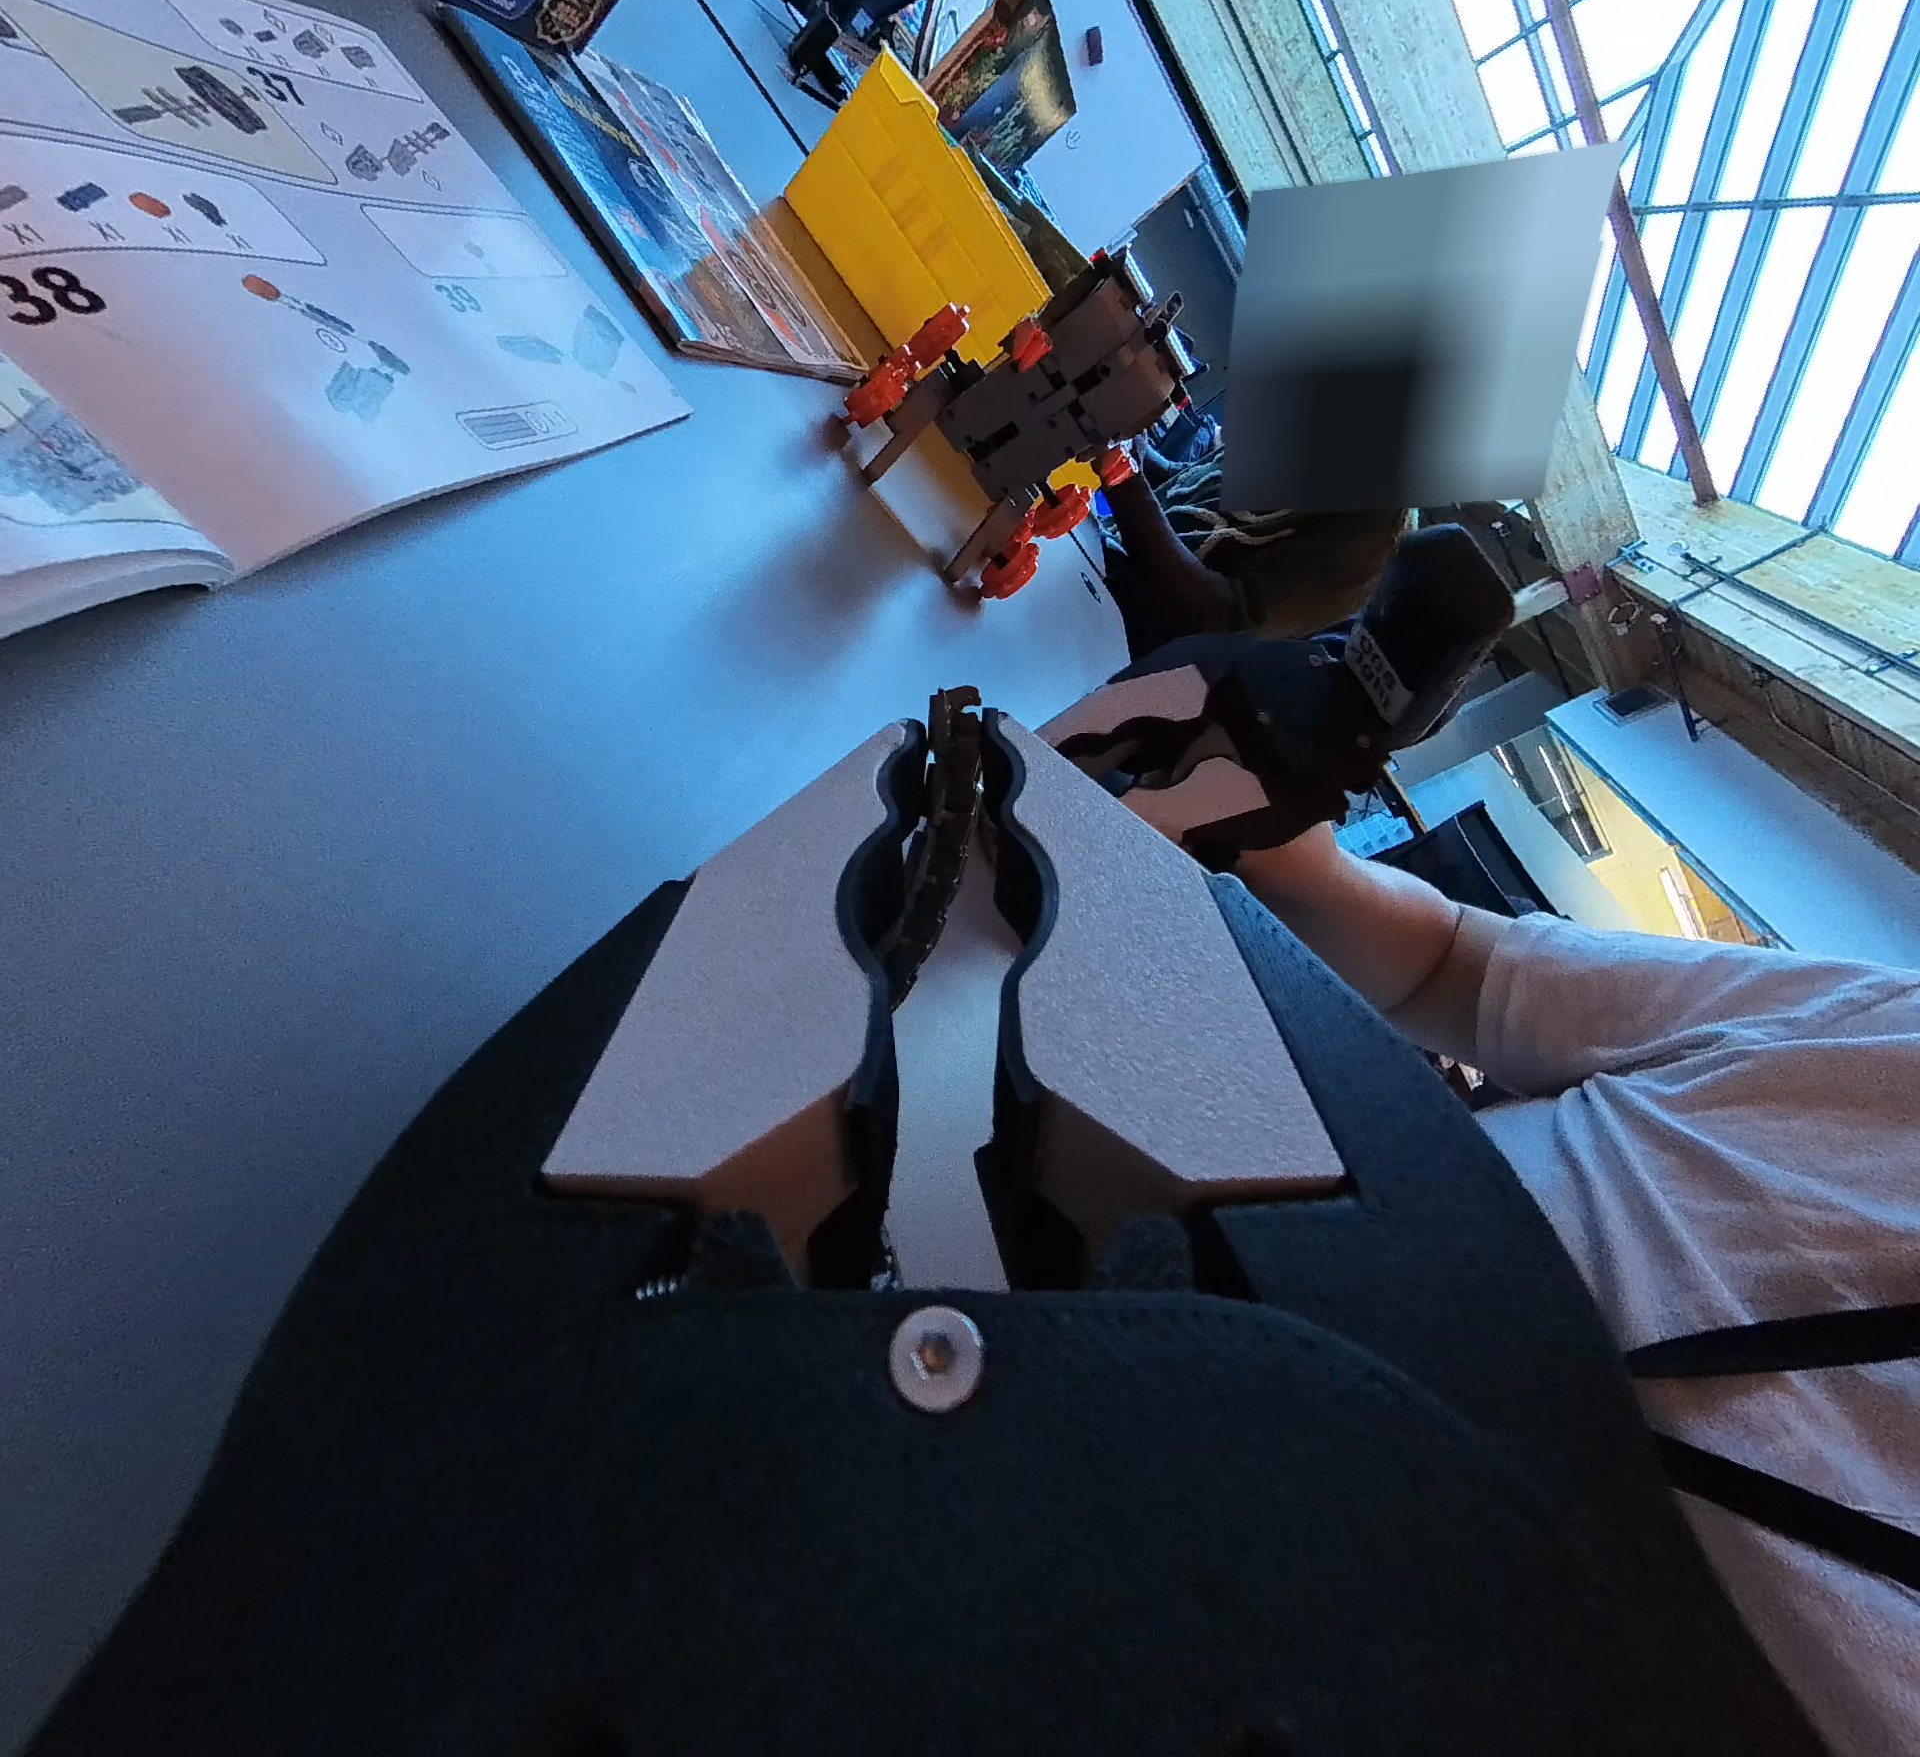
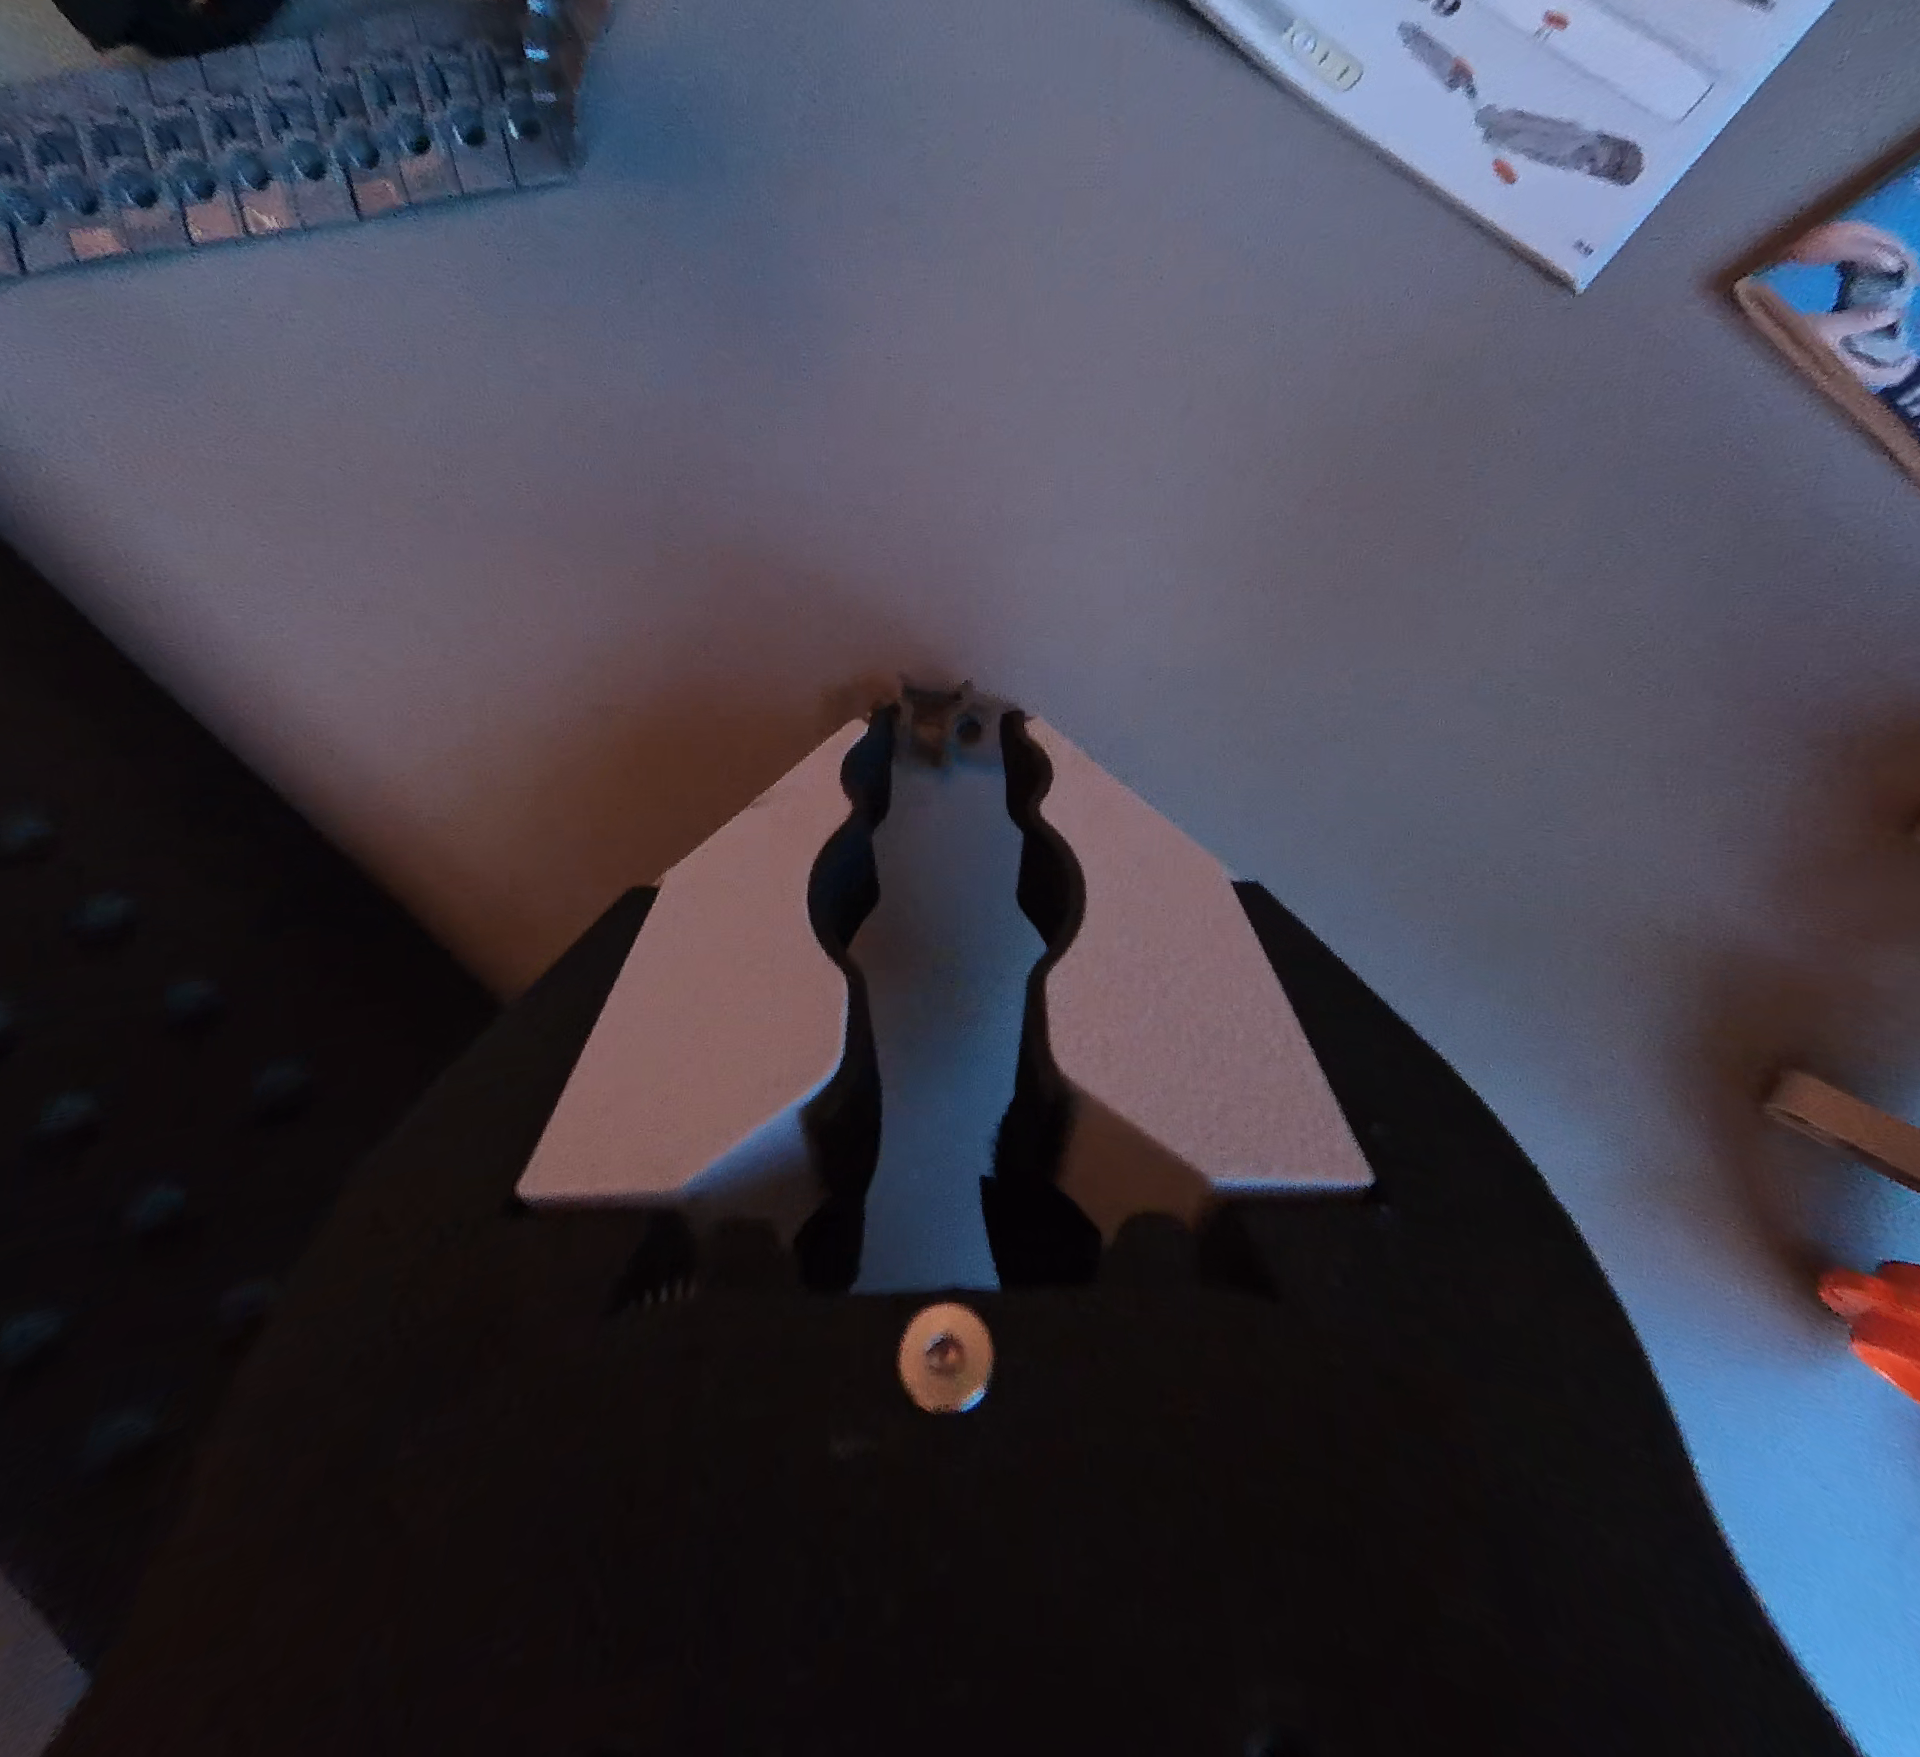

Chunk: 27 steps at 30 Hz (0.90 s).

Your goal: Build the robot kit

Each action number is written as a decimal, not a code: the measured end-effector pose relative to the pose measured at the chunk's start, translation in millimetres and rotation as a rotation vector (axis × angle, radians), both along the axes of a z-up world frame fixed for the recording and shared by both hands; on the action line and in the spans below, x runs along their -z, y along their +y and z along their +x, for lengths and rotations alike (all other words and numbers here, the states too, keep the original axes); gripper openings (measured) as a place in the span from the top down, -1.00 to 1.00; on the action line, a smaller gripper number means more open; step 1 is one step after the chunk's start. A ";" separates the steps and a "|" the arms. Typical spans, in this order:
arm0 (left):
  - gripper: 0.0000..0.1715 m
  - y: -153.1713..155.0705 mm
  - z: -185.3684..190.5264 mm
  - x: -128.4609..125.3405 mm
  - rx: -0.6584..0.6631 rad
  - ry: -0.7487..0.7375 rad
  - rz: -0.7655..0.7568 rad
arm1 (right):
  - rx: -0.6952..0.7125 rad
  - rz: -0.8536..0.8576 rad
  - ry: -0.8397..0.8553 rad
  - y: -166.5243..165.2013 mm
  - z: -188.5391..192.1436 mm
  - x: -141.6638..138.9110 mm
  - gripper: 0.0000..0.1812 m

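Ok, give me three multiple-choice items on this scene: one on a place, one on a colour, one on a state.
1. In the right wrist view, the instruction booklet lies:
A) upper right on the table
B) under the gripper
C) on the floor

2. The wheels on the brick model are:
A) green
B) orange
C) white

3. The left gripper is:
A) open, empty
B) resting on the booklet
C) shut on a brown track chain

Answers:
1 A, its pages show beyond the fingertips, rightwards.
2 B, orange discs line its sides.
3 C, links sit pinched between its fingers.
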<state>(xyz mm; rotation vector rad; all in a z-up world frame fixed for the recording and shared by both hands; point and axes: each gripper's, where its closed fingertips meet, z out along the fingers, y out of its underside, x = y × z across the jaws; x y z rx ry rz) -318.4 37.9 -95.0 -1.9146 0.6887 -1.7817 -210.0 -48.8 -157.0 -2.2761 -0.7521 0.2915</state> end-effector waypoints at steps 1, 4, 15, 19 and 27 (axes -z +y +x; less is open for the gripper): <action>0.91 -0.2 0.2 0.0 0.001 0.000 0.000 | -0.002 -0.014 -0.003 -0.3 -0.4 2.0 0.77; 0.91 -0.8 0.2 -0.2 0.003 0.001 0.004 | -0.004 -0.028 0.001 0.4 -1.4 3.7 0.80; 0.89 -31.7 18.2 -4.8 0.178 -0.066 -0.062 | -0.422 0.266 -0.121 4.7 -32.9 -44.5 0.90; 0.89 -49.5 33.0 -3.8 0.271 -0.057 -0.056 | -0.703 0.390 -0.320 8.5 -47.7 -73.5 0.90; 0.87 -71.4 57.6 5.2 0.380 -0.028 -0.128 | -0.983 0.324 -0.507 15.6 -50.6 -70.9 0.90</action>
